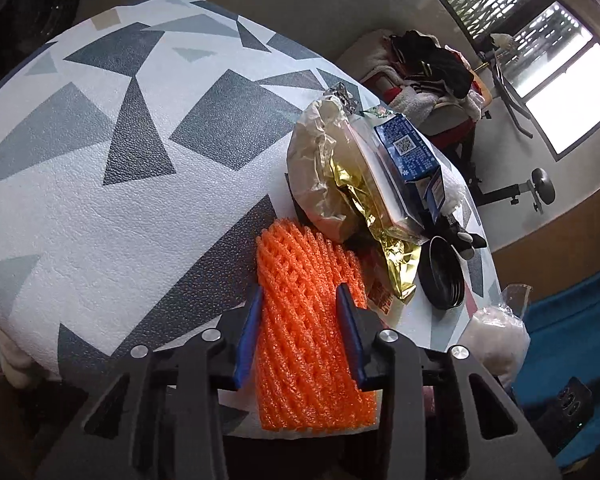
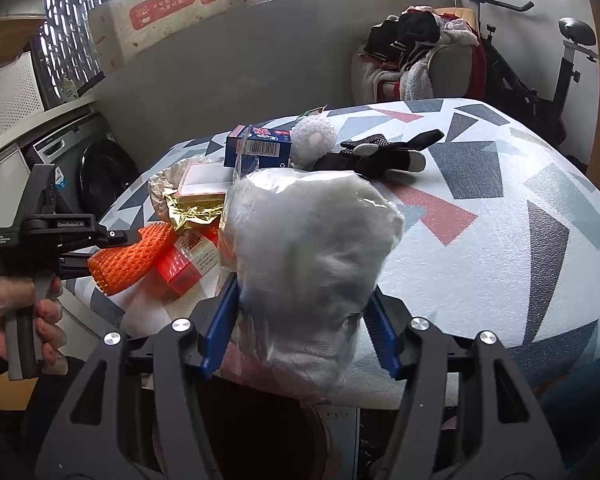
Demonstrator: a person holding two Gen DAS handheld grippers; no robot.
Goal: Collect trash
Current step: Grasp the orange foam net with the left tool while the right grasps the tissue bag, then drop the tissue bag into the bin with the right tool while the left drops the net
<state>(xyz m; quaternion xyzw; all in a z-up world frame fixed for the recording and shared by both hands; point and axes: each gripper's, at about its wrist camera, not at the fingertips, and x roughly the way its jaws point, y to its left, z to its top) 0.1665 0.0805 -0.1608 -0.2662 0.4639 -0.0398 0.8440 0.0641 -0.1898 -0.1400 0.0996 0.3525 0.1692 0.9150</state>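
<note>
Right now the left tool (image 1: 300, 336) is pinching the orange foam net (image 1: 304, 320) at the worktop's (image 1: 100, 200) near edge; being soft, it may slip, while the right tool (image 2: 304, 332) is clasping a bagged white wad (image 2: 312, 248).

Beyond a table (image 2: 520, 208) covered in a cloth of grey, white and red triangles stood an armchair (image 2: 428, 64) heaped with dark and white clothes, an exercise bike (image 2: 540, 80) beside it, a front-loading washing machine (image 2: 100, 168) to the left, and bright windows (image 1: 572, 92) behind.
</note>
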